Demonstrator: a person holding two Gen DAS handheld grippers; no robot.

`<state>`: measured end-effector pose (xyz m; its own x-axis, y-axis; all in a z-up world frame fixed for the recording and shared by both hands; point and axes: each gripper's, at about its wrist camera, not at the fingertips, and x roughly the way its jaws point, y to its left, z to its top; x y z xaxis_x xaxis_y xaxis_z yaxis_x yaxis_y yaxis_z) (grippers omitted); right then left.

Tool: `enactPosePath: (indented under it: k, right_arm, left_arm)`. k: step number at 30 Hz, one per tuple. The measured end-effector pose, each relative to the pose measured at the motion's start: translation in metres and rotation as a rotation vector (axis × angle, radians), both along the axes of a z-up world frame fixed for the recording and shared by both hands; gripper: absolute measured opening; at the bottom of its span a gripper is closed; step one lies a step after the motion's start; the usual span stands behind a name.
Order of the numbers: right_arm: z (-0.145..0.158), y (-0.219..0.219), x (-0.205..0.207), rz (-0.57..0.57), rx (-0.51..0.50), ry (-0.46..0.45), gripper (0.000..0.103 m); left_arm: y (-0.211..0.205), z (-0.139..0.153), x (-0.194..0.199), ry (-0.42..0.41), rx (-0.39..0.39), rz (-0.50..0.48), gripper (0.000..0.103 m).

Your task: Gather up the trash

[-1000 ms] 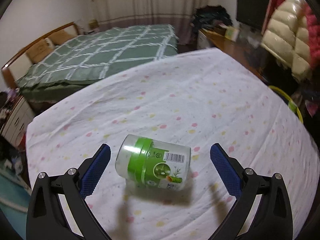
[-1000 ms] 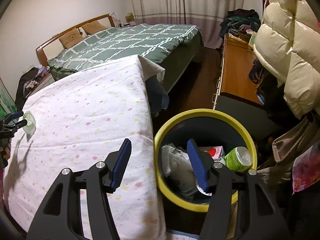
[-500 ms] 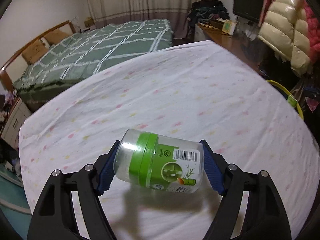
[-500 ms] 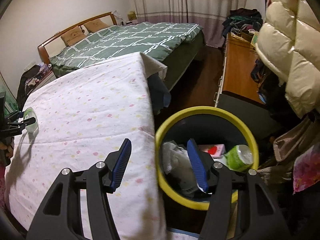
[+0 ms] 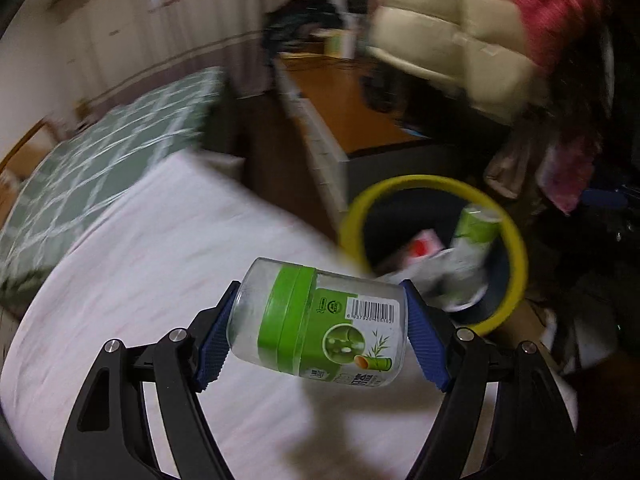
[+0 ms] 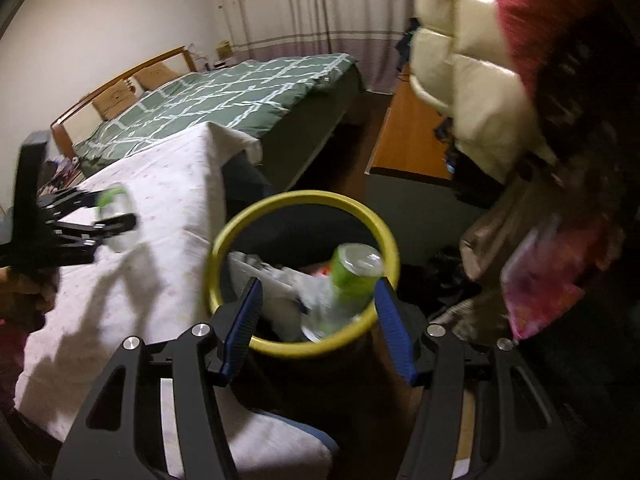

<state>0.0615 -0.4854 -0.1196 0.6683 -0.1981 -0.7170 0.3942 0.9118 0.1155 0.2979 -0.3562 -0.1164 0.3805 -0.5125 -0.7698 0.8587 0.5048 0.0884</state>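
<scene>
**Jar in the left hand-held gripper, bin ahead and to its right**

The left hand-held gripper (image 5: 316, 330) is clamped on a clear plastic jar (image 5: 320, 320) with a green band and barcode label, one blue pad on each end. The jar lies crosswise between the pads, its long axis running from one finger to the other and tilted a little, and it hangs clear above the white dotted bedcover (image 5: 160, 248).

What matters now is the yellow-rimmed bin (image 5: 432, 184). From the left hand-held gripper it sits forward and to the right, just past the edge of the bedcover and lower down, on the floor beside the bed. Inside are a green bottle (image 5: 478, 226), crumpled paper and a red-and-white packet, so the mouth is partly filled but open.

The right hand-held gripper (image 6: 318, 320) is nearer to the bin: it hovers right over the rim (image 6: 304, 196), fingers apart with nothing between them. It grips nothing, as far as I can see.

I'd judge the jar needs carrying rightward and forward until it is over the opening, then letting go. Held crosswise, it should drop in flat; the risk is clipping the near rim.
</scene>
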Motion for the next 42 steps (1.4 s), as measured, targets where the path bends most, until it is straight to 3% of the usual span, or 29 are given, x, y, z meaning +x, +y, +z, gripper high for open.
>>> enactPosePath:
  k: [3, 7, 8, 9, 12, 15, 20, 24, 29, 35, 42]
  right_arm:
    - [-0.002, -0.009, -0.016, -0.019, 0.002, 0.001, 0.056]
    - [-0.002, -0.010, -0.029, -0.017, -0.011, 0.008, 0.056]
    - [-0.001, -0.010, -0.031, -0.014, -0.011, 0.005, 0.056]
    - [0.000, -0.008, -0.033, -0.008, -0.012, 0.002, 0.056]
    - [0.005, -0.004, -0.038, -0.004, -0.020, -0.013, 0.056]
    - [0.013, 0.001, -0.042, 0.003, -0.030, -0.034, 0.056]
    - [0.031, 0.023, -0.050, 0.038, -0.057, -0.094, 0.059]
    - [0.042, 0.043, -0.044, 0.072, -0.080, -0.143, 0.062]
    - [0.053, 0.073, -0.032, 0.132, -0.075, -0.201, 0.065]
    - [0.063, 0.111, -0.033, 0.180, -0.102, -0.238, 0.072]
    - [0.067, 0.129, -0.050, 0.190, -0.105, -0.246, 0.074]
  left_arm:
    - [-0.062, -0.010, -0.027, 0.018, 0.020, -0.091, 0.076]
    - [-0.109, -0.026, -0.042, 0.054, 0.045, -0.140, 0.077]
    - [-0.118, -0.031, -0.043, 0.065, 0.054, -0.138, 0.086]
    - [-0.125, -0.035, -0.044, 0.071, 0.061, -0.133, 0.096]
    - [-0.133, -0.040, -0.046, 0.081, 0.064, -0.123, 0.097]
    - [-0.114, -0.033, -0.044, 0.103, 0.039, -0.092, 0.097]
    - [-0.025, 0.020, -0.044, 0.057, -0.111, 0.122, 0.097]
    - [0.090, 0.072, -0.075, -0.047, -0.243, 0.352, 0.098]
    - [0.198, 0.107, -0.128, -0.209, -0.249, 0.590, 0.098]
    - [0.282, 0.118, -0.180, -0.287, -0.258, 0.834, 0.098]
    - [0.328, 0.117, -0.213, -0.296, -0.291, 0.943, 0.098]
